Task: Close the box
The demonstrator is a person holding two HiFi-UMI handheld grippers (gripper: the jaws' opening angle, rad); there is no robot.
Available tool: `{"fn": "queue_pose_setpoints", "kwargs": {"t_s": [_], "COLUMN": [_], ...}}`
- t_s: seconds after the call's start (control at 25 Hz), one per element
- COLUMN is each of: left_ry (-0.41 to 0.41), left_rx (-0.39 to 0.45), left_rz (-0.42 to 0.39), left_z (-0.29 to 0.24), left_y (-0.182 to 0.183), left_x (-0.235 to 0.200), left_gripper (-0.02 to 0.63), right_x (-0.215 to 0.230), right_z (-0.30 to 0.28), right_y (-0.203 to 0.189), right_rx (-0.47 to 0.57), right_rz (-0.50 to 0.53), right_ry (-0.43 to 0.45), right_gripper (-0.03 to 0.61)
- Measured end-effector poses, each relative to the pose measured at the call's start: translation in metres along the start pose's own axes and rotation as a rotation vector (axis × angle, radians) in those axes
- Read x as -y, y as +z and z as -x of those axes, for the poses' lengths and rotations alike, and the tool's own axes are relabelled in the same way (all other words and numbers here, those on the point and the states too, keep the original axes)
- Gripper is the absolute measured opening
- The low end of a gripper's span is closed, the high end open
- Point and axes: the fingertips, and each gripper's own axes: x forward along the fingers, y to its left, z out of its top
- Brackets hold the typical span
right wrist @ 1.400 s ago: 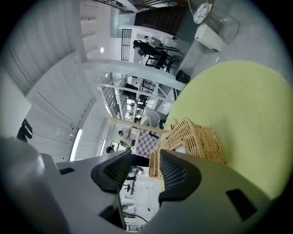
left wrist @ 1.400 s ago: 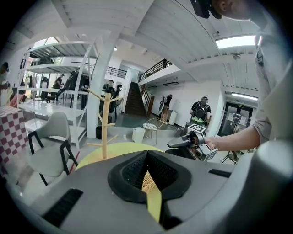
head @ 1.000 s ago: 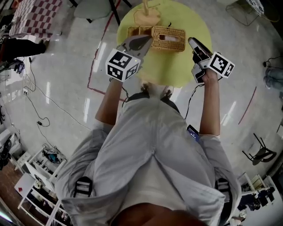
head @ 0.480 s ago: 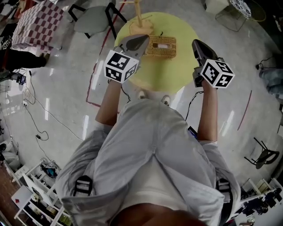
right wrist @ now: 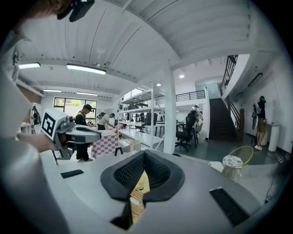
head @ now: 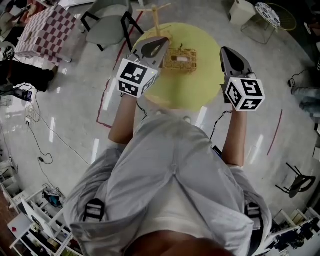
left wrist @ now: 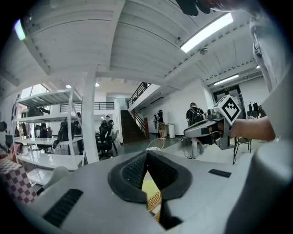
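Observation:
A woven wicker box (head: 181, 58) with a slot in its top lies on the round yellow table (head: 200, 85). Both grippers are held high above the table, apart from the box and pointing level across the room. My left gripper (head: 163, 42) hangs over the table's left edge, its jaws meeting at the tips with nothing held. My right gripper (head: 226, 51) hovers over the right edge, shut and empty. Through the left gripper's (left wrist: 146, 155) closed jaws I glimpse a strip of wicker box (left wrist: 154, 201). The right gripper (right wrist: 144, 155) shows the box (right wrist: 136, 201) the same way.
A wooden stand (head: 157, 17) rises at the table's far side. A grey chair (head: 107, 22) and a checkered-cloth table (head: 42, 27) stand at the far left, a white wire side table (head: 270, 15) at the far right. Cables trail over the floor.
Both grippers have risen and pulled back from the box. The table and box look smaller and farther than a second ago.

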Motion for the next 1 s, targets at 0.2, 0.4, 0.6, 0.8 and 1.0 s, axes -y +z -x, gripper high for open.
{"fn": "queue_pose_setpoints", "kwargs": {"t_s": [0.2, 0.4, 0.6, 0.8, 1.0], "left_ry": [0.016, 0.010, 0.011, 0.005, -0.005], "left_rx": [0.017, 0.026, 0.015, 0.011, 0.006], "left_rz": [-0.055, -0.056, -0.055, -0.047, -0.039], "left_z": [0.004, 0.002, 0.002, 0.002, 0.004], "left_y": [0.016, 0.022, 0.018, 0.013, 0.010], "left_x": [-0.001, -0.001, -0.001, -0.002, 0.001], "left_gripper": [0.028, 0.028, 0.028, 0.028, 0.028], "right_x": [-0.009, -0.008, -0.010, -0.016, -0.017], "right_z": [0.003, 0.000, -0.002, -0.005, -0.002], "right_y": [0.012, 0.013, 0.009, 0.006, 0.004], "right_rx": [0.013, -0.001, -0.004, -0.009, -0.017], "right_rz": [0.100, 0.124, 0.123, 0.125, 0.117], "right_ry": [0.005, 0.013, 0.028, 0.043, 0.039], "right_gripper": [0.023, 0.023, 0.023, 0.023, 0.023]}}
